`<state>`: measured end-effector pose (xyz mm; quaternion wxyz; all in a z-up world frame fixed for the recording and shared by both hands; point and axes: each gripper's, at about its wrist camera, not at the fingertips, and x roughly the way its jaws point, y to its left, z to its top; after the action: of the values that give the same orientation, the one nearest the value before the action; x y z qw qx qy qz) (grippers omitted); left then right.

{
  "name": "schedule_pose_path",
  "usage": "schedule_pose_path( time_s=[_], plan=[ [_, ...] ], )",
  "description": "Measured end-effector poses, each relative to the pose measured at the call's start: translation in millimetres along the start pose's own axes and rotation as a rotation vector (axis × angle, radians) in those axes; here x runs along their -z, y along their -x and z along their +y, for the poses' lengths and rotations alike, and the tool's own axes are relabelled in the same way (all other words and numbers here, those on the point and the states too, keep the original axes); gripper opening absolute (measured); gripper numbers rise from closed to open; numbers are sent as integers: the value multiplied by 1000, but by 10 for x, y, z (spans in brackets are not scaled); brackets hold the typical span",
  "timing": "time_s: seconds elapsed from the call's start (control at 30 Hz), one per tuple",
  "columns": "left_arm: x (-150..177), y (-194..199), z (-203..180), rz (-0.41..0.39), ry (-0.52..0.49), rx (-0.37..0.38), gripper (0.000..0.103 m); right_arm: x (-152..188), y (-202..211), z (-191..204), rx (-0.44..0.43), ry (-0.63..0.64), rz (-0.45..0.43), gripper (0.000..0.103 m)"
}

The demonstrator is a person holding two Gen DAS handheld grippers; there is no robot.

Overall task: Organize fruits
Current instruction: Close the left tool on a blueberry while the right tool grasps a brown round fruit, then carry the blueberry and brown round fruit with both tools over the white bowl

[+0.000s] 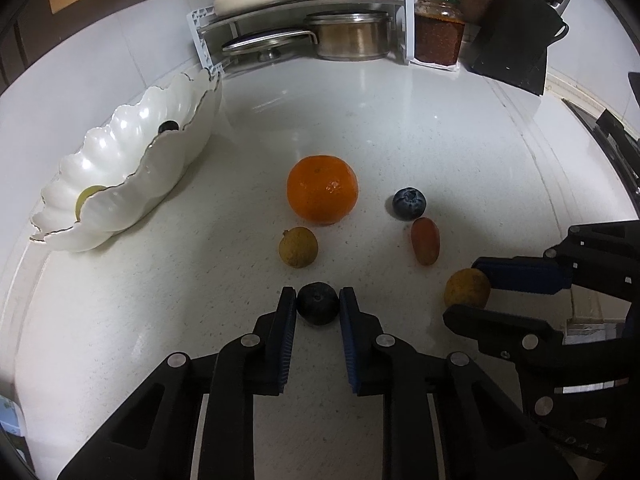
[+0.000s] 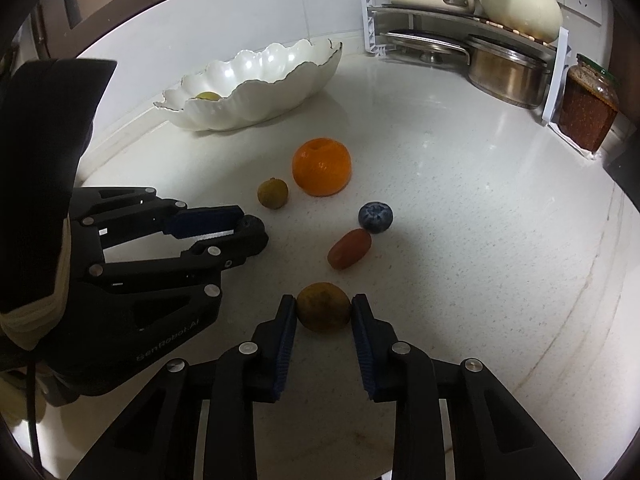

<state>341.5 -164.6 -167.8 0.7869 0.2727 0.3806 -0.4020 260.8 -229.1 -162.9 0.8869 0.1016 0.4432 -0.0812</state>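
Note:
My left gripper (image 1: 318,300) is shut on a dark blueberry (image 1: 317,304) at the counter; it also shows in the right wrist view (image 2: 250,226). My right gripper (image 2: 323,307) is shut on a brownish-yellow longan (image 2: 323,307), which also shows in the left wrist view (image 1: 467,289). On the counter lie an orange (image 1: 322,189), a second longan (image 1: 298,247), a blueberry (image 1: 409,203) and a red grape (image 1: 425,241). The white scalloped bowl (image 1: 132,184) at the left holds a green fruit (image 1: 89,196) and a dark berry (image 1: 168,126).
A corner rack (image 1: 304,20) with pots stands at the back. A jar (image 1: 439,30) and a black knife block (image 1: 516,40) stand at the back right. A stove edge (image 1: 612,136) runs along the right.

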Motion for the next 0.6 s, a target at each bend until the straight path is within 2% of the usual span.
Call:
schedule_pose_path(
  time_s=[0.6],
  plan=[
    [-39, 390, 83, -51, 123, -28, 22, -183, 221, 2, -5, 39, -76, 30]
  ],
)
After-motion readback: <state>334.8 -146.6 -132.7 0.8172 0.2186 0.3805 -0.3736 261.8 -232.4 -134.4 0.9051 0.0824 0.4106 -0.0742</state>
